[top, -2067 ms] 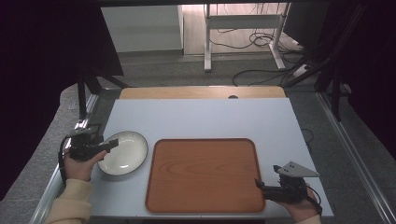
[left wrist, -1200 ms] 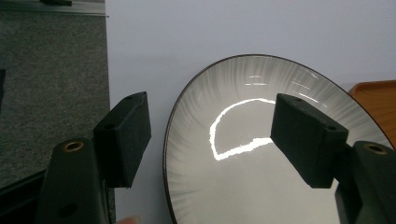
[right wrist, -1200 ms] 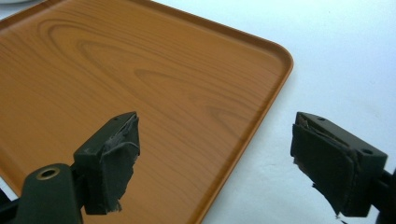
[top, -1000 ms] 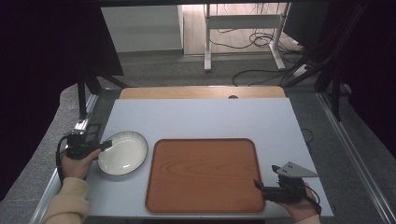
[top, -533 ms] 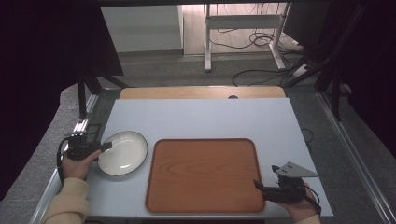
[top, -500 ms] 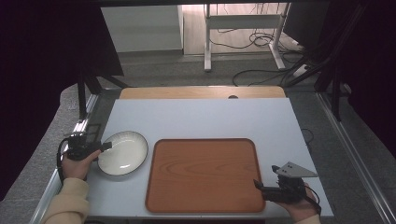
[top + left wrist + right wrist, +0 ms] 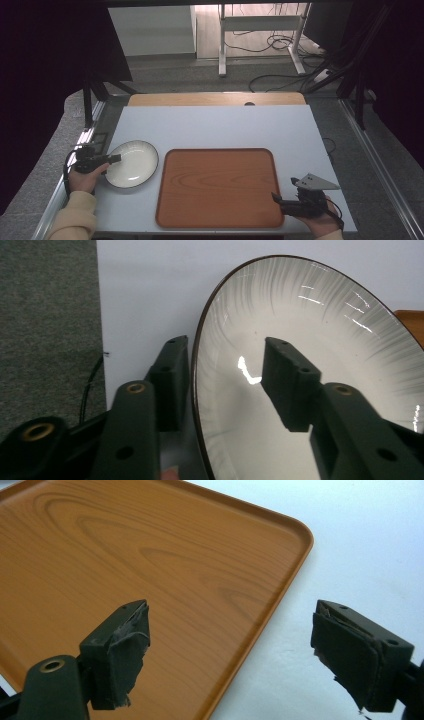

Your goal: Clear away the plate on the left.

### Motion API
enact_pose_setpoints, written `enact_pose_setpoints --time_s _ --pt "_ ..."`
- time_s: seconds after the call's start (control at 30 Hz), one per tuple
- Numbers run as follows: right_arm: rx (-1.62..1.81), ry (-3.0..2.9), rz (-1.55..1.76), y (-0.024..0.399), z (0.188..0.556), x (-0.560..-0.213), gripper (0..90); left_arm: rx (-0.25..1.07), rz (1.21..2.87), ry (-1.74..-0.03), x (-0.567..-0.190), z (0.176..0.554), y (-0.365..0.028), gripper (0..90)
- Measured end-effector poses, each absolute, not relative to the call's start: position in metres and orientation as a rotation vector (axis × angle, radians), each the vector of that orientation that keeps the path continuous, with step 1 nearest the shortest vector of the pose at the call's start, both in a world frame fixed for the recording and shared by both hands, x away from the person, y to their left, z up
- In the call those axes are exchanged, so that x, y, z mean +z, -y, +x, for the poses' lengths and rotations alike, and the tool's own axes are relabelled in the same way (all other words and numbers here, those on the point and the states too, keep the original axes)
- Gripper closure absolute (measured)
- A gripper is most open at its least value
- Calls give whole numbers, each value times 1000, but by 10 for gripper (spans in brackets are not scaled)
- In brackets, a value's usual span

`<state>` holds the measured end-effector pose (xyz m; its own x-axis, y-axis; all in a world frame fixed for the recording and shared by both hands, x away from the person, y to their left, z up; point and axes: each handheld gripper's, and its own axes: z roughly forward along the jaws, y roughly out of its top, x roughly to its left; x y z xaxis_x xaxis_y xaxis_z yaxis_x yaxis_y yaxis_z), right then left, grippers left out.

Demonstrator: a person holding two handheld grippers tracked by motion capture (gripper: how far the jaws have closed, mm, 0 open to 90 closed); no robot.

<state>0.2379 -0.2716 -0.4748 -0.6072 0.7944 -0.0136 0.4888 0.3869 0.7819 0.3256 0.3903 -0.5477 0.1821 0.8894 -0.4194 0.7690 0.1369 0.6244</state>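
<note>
1. your left gripper straddles the near-left rim of the plate: in the left gripper view one jaw stands outside the rim over the bench, the other over the plate's inner face.
2. those jaws have just been closing with the rim between them; a gap shows on each side of the rim, so they are half spread and the pads do not yet press on it.
3. the plate looks like this: round, shallow, a glossy white centre, fine grey streaks fanning out toward the edge, and a thin dark brown rim line. bright glints sit on the glaze.
4. being round, the plate has no long axis and points nowhere; it lies flat, open face up.
5. in the high view the plate sits at the left of the pale bench, just beside the left edge of the wooden tray; whether the two touch, you cannot tell.
6. your left gripper lies level there, its tips aimed right, across the plate's left edge, with your left hand behind it.
7. your right gripper rests at the tray's near-right corner, tips aimed left. in the right gripper view its jaws stand spread wide, nothing between them; one hangs over the tray, the other over the bare bench.
8. the tray is a rounded rectangle with wood grain and a raised lip, its long side running left to right across the bench.
</note>
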Motion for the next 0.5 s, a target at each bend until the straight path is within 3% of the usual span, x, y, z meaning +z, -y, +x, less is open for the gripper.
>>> enact_pose_setpoints --time_s 0.5 --pt "1070 -2265 1112 272 238 -475 169 163 1626 -1652 -552 329 -390 653"
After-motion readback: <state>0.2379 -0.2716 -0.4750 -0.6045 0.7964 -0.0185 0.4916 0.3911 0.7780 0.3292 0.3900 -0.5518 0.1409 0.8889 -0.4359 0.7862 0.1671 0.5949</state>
